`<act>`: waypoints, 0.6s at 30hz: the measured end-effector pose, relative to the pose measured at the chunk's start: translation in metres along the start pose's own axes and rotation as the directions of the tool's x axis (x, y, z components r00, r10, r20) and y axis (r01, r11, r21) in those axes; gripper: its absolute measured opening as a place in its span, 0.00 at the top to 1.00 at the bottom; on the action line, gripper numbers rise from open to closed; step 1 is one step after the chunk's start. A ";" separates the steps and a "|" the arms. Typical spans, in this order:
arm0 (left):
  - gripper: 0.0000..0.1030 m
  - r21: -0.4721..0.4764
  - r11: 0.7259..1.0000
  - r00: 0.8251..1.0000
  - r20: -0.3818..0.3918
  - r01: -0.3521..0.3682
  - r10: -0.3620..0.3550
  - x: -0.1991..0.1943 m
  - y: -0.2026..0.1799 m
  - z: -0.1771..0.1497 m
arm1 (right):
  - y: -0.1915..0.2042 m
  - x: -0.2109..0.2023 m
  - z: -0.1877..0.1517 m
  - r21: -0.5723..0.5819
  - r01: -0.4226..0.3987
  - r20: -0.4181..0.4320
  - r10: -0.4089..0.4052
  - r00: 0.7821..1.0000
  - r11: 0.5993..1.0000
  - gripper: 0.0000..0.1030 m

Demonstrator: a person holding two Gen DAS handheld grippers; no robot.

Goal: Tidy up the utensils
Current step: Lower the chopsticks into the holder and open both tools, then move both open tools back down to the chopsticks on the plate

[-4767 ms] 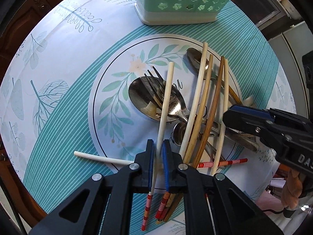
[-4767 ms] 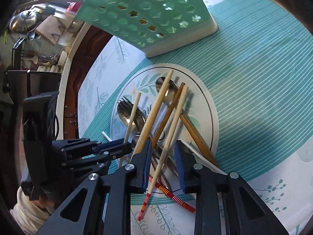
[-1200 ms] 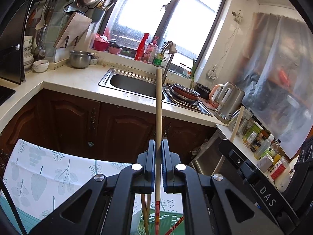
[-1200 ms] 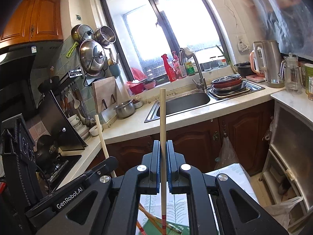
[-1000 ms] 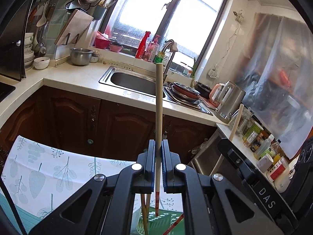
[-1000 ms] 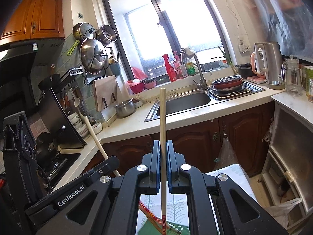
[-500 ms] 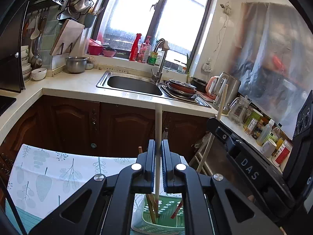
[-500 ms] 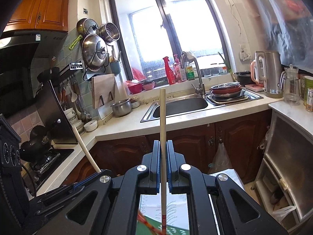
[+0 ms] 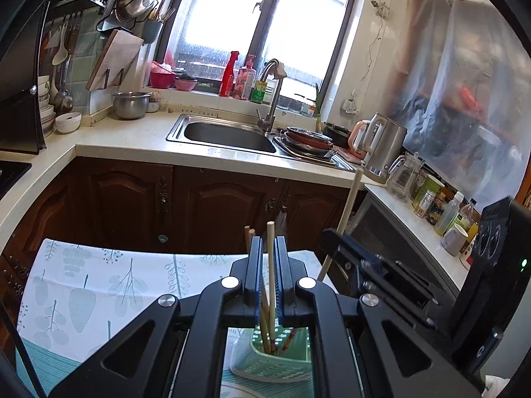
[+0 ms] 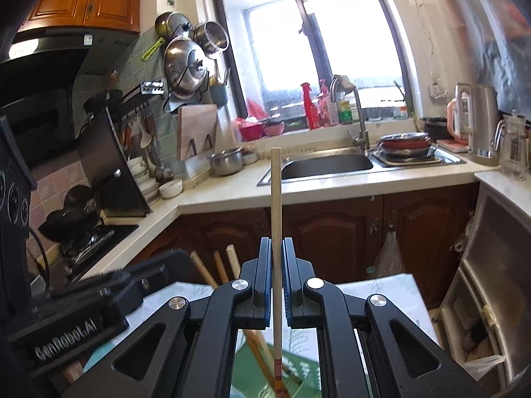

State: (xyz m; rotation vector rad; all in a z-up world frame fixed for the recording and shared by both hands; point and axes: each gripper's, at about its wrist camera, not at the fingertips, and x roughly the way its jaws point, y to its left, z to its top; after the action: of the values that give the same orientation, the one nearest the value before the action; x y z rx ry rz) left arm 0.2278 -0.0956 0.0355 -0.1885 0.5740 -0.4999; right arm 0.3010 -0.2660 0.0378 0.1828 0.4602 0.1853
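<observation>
Bright daylight came through a dark-framed window [image 9: 265, 23] at twelve o'clock, above a steel sink [image 9: 229, 136] set in dark wooden cabinets [image 9: 212, 199].

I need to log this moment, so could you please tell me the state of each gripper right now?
Left gripper: open, pale wooden chopstick standing loose between its fingers.
Right gripper: shut on a pale red-tipped chopstick.

A table [image 9: 99, 285] covered by a white leaf-print cloth with a teal striped band carries a green perforated utensil basket [image 9: 265, 363], which stands directly on it with chopsticks upright inside.
</observation>
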 end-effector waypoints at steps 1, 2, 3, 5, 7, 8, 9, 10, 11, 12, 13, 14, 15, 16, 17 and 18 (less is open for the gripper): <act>0.96 0.000 1.000 1.000 -0.011 -0.003 0.003 -0.003 0.002 -0.002 | 0.002 0.000 -0.006 -0.010 -0.008 -0.014 0.008 1.000 1.000 0.94; 0.96 0.001 1.000 1.000 -0.022 -0.008 0.008 -0.004 0.003 -0.003 | 0.004 0.000 -0.011 -0.018 -0.013 -0.023 0.013 1.000 1.000 0.94; 0.95 0.003 1.000 0.999 -0.039 -0.017 0.017 -0.006 0.005 -0.005 | 0.006 -0.001 -0.016 -0.025 -0.015 -0.034 0.014 0.999 1.000 0.93; 0.94 0.008 0.999 0.997 -0.073 -0.031 0.032 -0.008 0.006 -0.009 | 0.013 -0.001 -0.028 -0.035 -0.030 -0.061 0.028 0.998 0.999 0.88; 0.93 0.013 0.999 0.993 -0.109 -0.047 0.048 -0.010 0.008 -0.014 | 0.020 -0.002 -0.039 -0.037 -0.039 -0.084 0.035 0.996 0.999 0.79; 0.93 0.016 0.998 0.990 -0.128 -0.057 0.059 -0.010 0.009 -0.017 | 0.022 -0.004 -0.043 -0.039 -0.042 -0.089 0.038 0.995 0.998 0.77; 0.93 0.017 0.998 0.988 -0.143 -0.063 0.065 -0.011 0.009 -0.020 | 0.025 -0.006 -0.047 -0.041 -0.041 -0.094 0.038 0.995 0.998 0.77; 0.93 0.020 0.997 0.984 -0.163 -0.072 0.074 -0.013 0.010 -0.024 | 0.029 -0.008 -0.051 -0.042 -0.042 -0.098 0.037 0.994 0.998 0.77; 0.93 0.022 0.997 0.981 -0.175 -0.077 0.079 -0.014 0.012 -0.026 | 0.032 -0.010 -0.055 -0.041 -0.042 -0.103 0.037 0.994 0.998 0.77; 0.92 0.025 0.996 0.978 -0.189 -0.080 0.084 -0.015 0.012 -0.029 | 0.036 -0.014 -0.060 -0.040 -0.039 -0.109 0.035 0.993 0.998 0.77; 0.92 0.030 0.996 0.975 -0.204 -0.086 0.091 -0.016 0.013 -0.032 | 0.038 -0.018 -0.063 -0.038 -0.040 -0.114 0.035 0.993 0.998 0.77; 0.91 0.035 0.995 0.971 -0.219 -0.093 0.098 -0.018 0.014 -0.036 | 0.041 -0.022 -0.068 -0.034 -0.043 -0.120 0.039 0.992 0.998 0.77; 0.90 0.037 0.995 0.968 -0.231 -0.093 0.099 -0.020 0.015 -0.039 | 0.044 -0.027 -0.069 -0.031 -0.043 -0.125 0.039 0.991 0.999 0.77; 0.87 0.038 0.995 0.965 -0.244 -0.094 0.101 -0.023 0.017 -0.044 | 0.047 -0.034 -0.073 -0.030 -0.041 -0.133 0.037 0.990 0.999 0.77; 0.87 0.039 0.994 0.963 -0.250 -0.098 0.105 -0.026 0.018 -0.048 | 0.051 -0.040 -0.078 -0.029 -0.039 -0.140 0.035 0.990 0.999 0.77; 0.86 0.041 0.994 0.960 -0.259 -0.103 0.110 -0.029 0.020 -0.052 | 0.054 -0.047 -0.084 -0.025 -0.036 -0.146 0.031 0.989 0.999 0.77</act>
State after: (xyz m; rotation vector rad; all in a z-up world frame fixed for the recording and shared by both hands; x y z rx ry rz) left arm 0.1857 -0.0654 -0.0003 -0.0654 0.8297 -0.4302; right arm 0.2141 -0.2134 -0.0042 0.1501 0.5997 0.2389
